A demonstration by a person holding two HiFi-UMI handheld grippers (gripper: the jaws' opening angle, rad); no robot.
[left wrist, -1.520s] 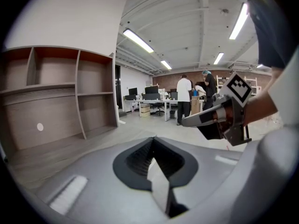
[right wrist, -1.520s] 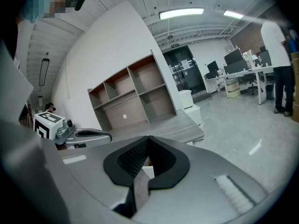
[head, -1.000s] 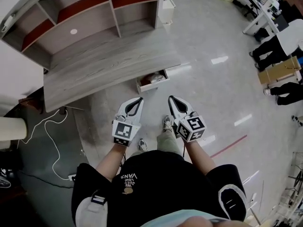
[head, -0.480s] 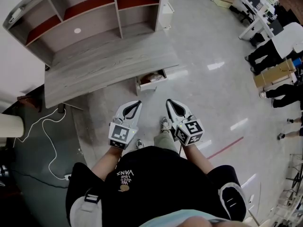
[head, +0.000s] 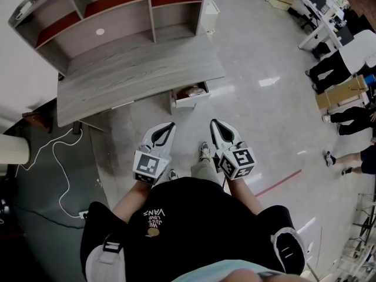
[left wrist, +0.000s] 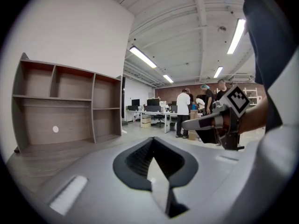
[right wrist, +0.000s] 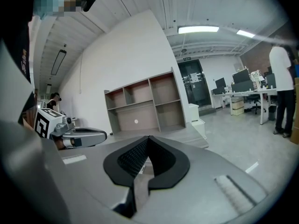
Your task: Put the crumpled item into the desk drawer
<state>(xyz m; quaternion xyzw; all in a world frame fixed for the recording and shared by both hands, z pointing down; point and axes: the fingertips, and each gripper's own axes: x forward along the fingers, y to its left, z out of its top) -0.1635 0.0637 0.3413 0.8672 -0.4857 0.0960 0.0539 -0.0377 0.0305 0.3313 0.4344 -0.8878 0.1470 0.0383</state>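
Observation:
The grey wooden desk point(head: 135, 75) with its shelf unit stands ahead in the head view. Its white drawer point(head: 189, 102) is pulled open below the right end. A crumpled brownish-white item point(head: 191, 90) lies inside it. My left gripper point(head: 171, 124) and right gripper point(head: 214, 123) hang side by side over the floor, short of the drawer, both shut and holding nothing. In the left gripper view the jaws point(left wrist: 152, 140) meet, with the right gripper point(left wrist: 219, 122) beside them. In the right gripper view the jaws point(right wrist: 148, 138) are together and the desk's shelves point(right wrist: 145, 104) stand beyond them.
A white cable point(head: 50, 157) trails over the dark floor at left, near a white cylinder point(head: 13, 151). A red line point(head: 282, 182) crosses the floor at right. People point(head: 343, 54), a cardboard box point(head: 343, 90) and office desks point(head: 320, 4) fill the far right.
The desk and drawer have shifted slightly up the head view. Both grippers stay shut and side by side. A walking person's legs have come in at the right edge.

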